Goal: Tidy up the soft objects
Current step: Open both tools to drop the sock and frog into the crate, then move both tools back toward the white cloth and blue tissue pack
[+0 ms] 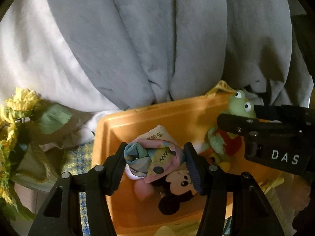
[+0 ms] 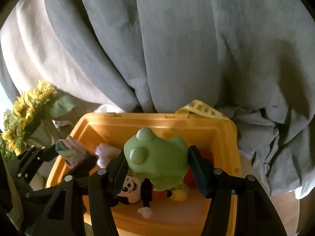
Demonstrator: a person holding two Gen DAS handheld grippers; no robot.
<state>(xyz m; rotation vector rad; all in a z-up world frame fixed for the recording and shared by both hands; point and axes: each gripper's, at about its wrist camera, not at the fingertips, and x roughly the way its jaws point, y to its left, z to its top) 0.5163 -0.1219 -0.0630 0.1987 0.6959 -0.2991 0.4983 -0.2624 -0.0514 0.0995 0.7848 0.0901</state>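
The left tool (image 1: 155, 157) is closed on a rolled pastel cloth bundle (image 1: 153, 155), held directly ahead of it over the open orange bin (image 1: 177, 112). To its right, the right tool (image 2: 157, 161) is clamped on a green frog toy (image 2: 157, 157), likewise poised above the bin. Below and between both tools lies a Mickey Mouse plush (image 2: 132, 188), already on the bin floor.

The step in hand appears to be dropping both soft items into the bin. Done well, each tool would likely lower until its load is inside the walls before letting go, so nothing bounces off the rim. The two tools sit close together, so releasing one at a time would probably avoid a knock. The frog, bulkier and rounder, may roll on landing; the bare floor to the right of the plush looks the safer spot.

The left wrist view shows the frog's white eyes and a patterned cloth body (image 1: 220, 143) hanging below the right tool, hidden in the right wrist view. The right wrist view alone shows a yellow ribbon (image 2: 204, 110) on the bin's far rim. Artificial sunflowers (image 2: 25, 110) stand far left, against grey curtains (image 2: 177, 49).
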